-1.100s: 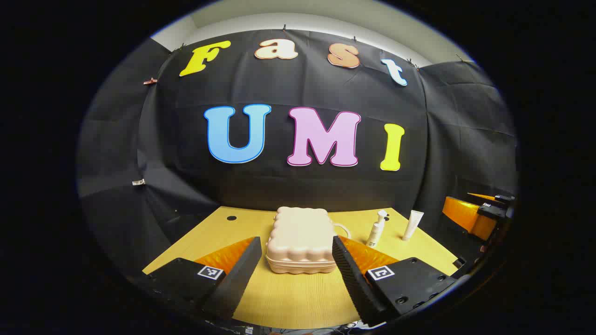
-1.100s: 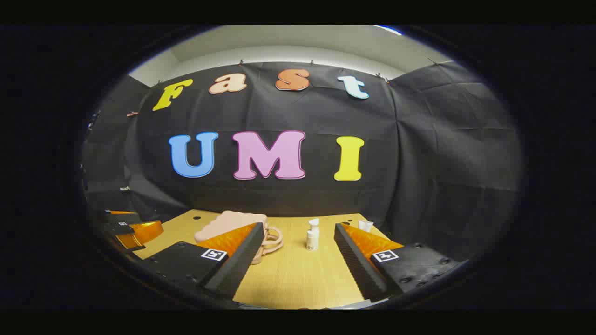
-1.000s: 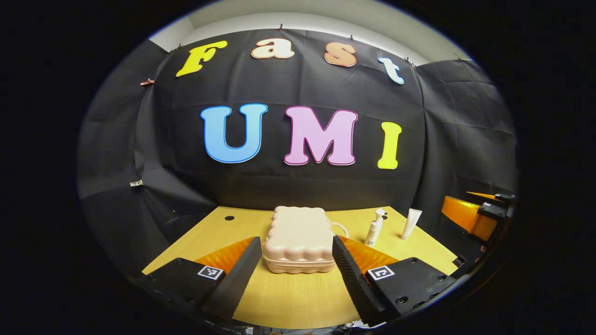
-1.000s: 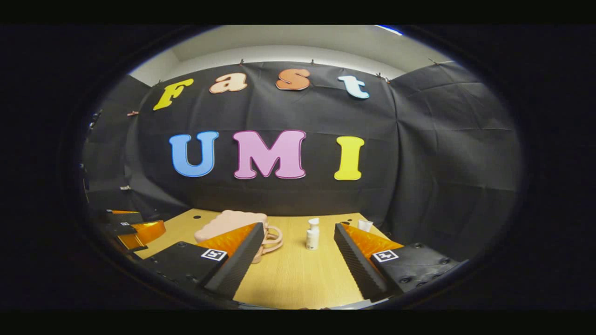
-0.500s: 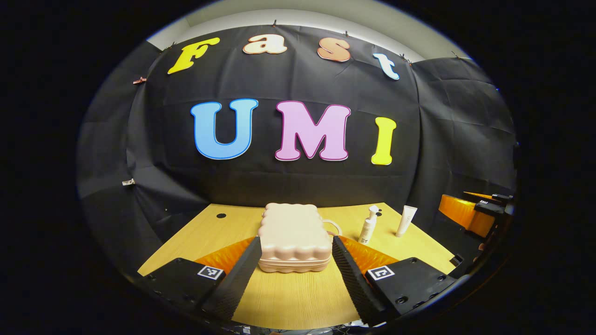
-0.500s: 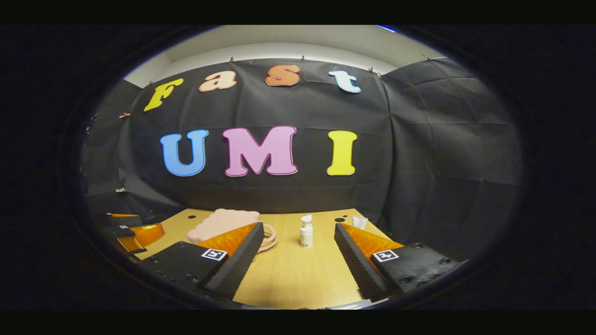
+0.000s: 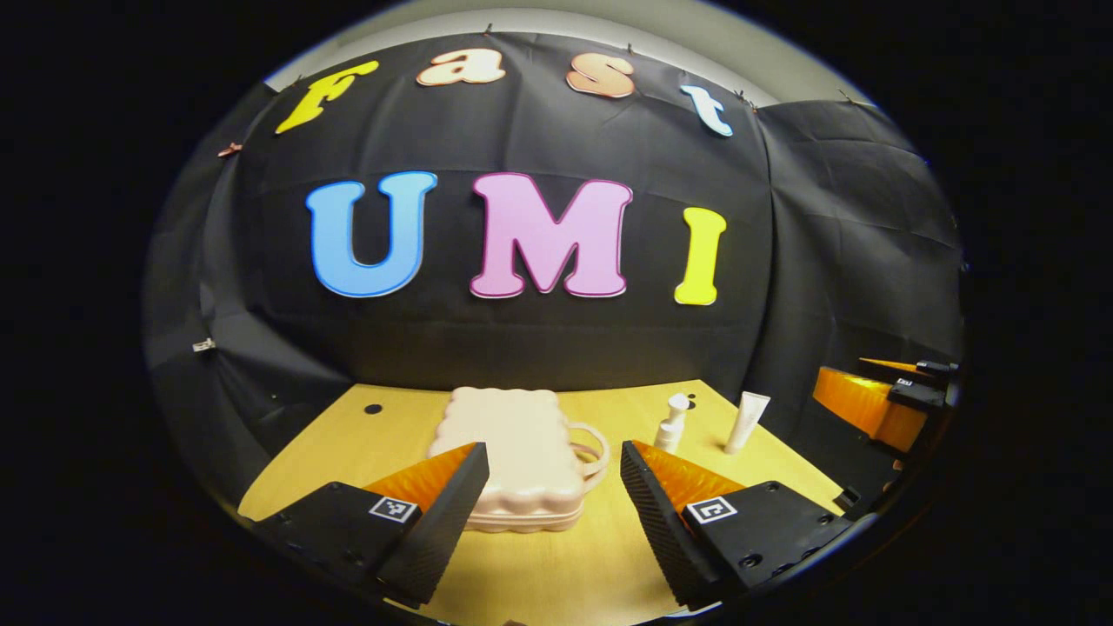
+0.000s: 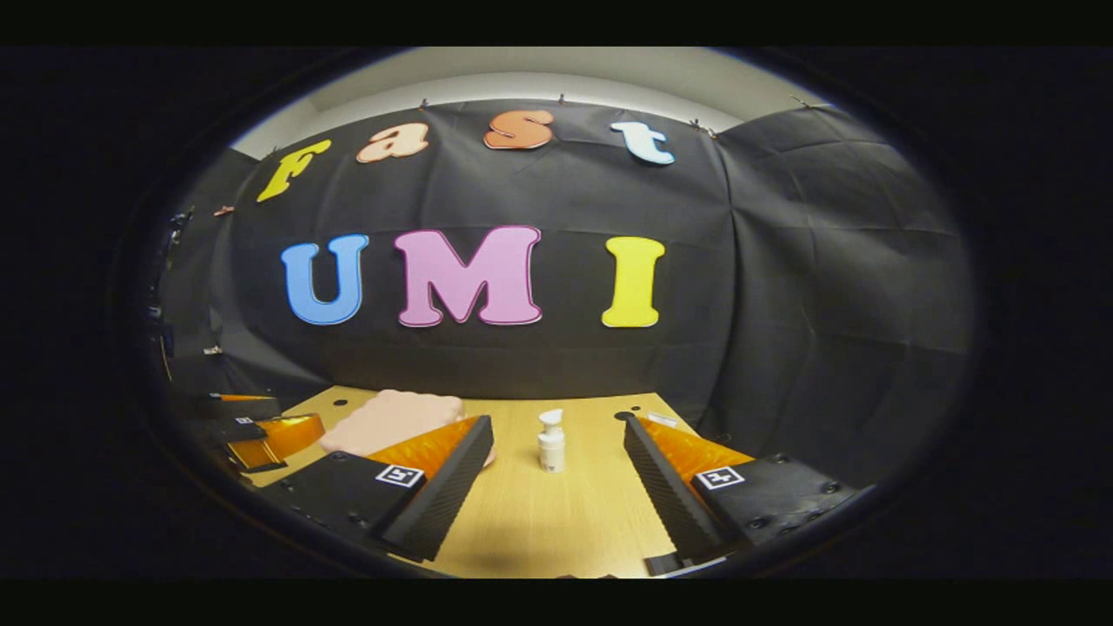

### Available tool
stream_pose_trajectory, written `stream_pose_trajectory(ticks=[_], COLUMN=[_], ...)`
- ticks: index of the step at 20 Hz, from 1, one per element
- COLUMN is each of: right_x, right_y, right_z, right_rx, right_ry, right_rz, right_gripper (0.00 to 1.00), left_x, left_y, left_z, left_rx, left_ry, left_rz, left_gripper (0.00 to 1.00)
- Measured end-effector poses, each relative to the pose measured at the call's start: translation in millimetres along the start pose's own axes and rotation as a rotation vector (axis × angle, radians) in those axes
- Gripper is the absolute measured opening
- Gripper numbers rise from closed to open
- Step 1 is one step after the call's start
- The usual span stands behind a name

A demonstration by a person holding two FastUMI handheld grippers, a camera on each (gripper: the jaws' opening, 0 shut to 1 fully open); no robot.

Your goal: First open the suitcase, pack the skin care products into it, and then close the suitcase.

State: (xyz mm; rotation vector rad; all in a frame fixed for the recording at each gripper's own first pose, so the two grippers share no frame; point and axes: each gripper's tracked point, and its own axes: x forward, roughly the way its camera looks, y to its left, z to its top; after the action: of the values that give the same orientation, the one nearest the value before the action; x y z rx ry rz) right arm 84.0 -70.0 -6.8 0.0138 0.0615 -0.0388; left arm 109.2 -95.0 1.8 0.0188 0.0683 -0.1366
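Black cloth wall behind a wooden counter (image 7: 539,574). Closed case (image 7: 513,452) low centre in the left gripper view, handle toward the right; pump bottle (image 7: 670,423) and tube (image 7: 746,421) upright at lower right, apart from it. Left tool (image 7: 554,474) spread wide, holding nothing, short of the case. Right tool (image 8: 556,465) likewise wide and empty, framing the bottle. Probably best: approach low, find the front seam, steady the base with one tool, lift the lid slowly with the other.

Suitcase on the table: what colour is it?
The suitcase is pale peachy pink, clearest in the left gripper view.
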Motion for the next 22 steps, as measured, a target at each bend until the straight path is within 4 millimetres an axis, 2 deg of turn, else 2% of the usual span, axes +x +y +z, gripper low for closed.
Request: stream_pose_trajectory(ticks=[4, 7, 12, 16, 18, 21, 22], right_x=[49.4, 83.0, 114.5, 131.7, 139.9, 149.1, 151.6], right_y=[-28.6, -42.7, -62.7, -72.2, -73.8, -78.1, -79.7], right_z=[1.8, -9.7, -37.8, -58.4, -68.2, -84.2, -88.9], right_rx=[-0.005, -0.001, -0.017, -0.013, -0.008, 0.002, 0.012], right_ry=[0.001, 0.029, 0.101, 0.162, 0.188, 0.228, 0.242], right_rz=[-0.004, 0.023, 0.053, 0.08, 0.09, 0.099, 0.096], right_gripper=[0.97, 0.97, 0.97, 0.97, 0.97, 0.97, 0.97], left_x=[73.0, 130.5, 210.1, 249.9, 266.4, 279.8, 286.2], left_y=[-26.4, -45.4, -65.7, -64.5, -66.3, -72.9, -75.8], left_z=[-6.6, -24.1, -58.8, -99.0, -112.3, -134.0, -142.8], left_rx=[-0.013, -0.02, 0.02, 0.031, 0.044, 0.037, 0.02], left_ry=[0.051, 0.11, 0.209, 0.307, 0.341, 0.406, 0.423], left_rz=[-0.021, -0.034, -0.036, 0.0, 0.006, 0.022, 0.022], left_gripper=[0.96, 0.96, 0.97, 0.95, 0.94, 0.94, 0.9])
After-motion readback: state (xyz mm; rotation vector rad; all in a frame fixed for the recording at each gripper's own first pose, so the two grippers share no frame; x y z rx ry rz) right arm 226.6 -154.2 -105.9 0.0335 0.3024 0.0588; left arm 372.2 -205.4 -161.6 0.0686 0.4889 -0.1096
